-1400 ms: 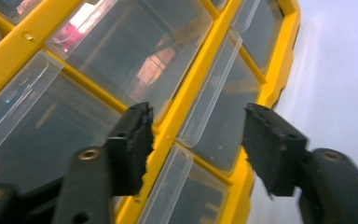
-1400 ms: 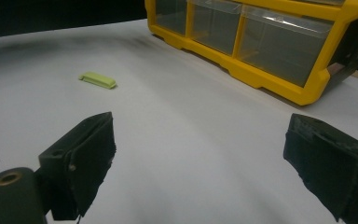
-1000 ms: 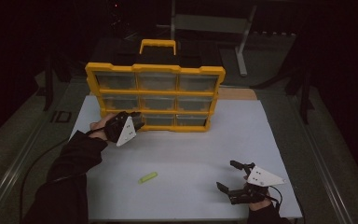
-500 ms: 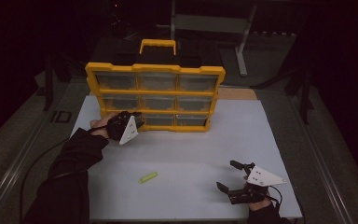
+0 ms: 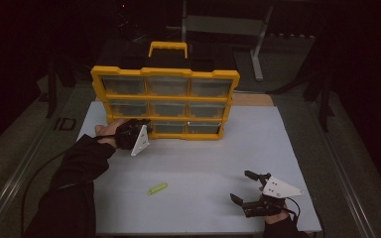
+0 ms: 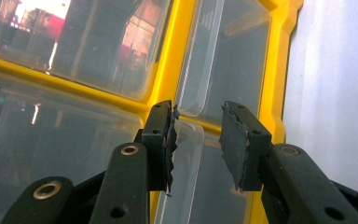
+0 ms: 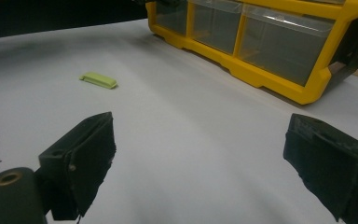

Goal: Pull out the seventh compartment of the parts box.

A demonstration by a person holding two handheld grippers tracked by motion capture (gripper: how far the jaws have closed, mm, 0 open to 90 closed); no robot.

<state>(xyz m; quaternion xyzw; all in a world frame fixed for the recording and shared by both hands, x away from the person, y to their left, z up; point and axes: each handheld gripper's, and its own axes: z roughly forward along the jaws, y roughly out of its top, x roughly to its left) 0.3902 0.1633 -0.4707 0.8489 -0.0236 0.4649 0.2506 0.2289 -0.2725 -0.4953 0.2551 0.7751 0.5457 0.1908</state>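
Note:
A yellow organiser (image 5: 164, 99) with clear drawers stands upright at the back of the white table (image 5: 203, 158). My left gripper (image 5: 148, 130) is at its bottom-left drawer. In the left gripper view the left gripper (image 6: 196, 140) is open, its jaws on either side of the drawer's clear pull tab (image 6: 188, 137), with a gap still showing. My right gripper (image 5: 241, 185) rests near the table's front right, wide open with nothing between its jaws (image 7: 200, 158). A small light-green piece (image 5: 157, 188) lies flat on the table, to the left of that gripper (image 7: 98, 80).
The organiser's yellow handle (image 5: 167, 47) sticks up at the back. A black cable (image 5: 39, 171) trails from the left gripper along the person's dark sleeve. Dark floor and a metal frame (image 5: 223, 22) lie beyond the table.
The left gripper has edged slightly closer to the bottom-left drawer. The right gripper and the green piece have not moved.

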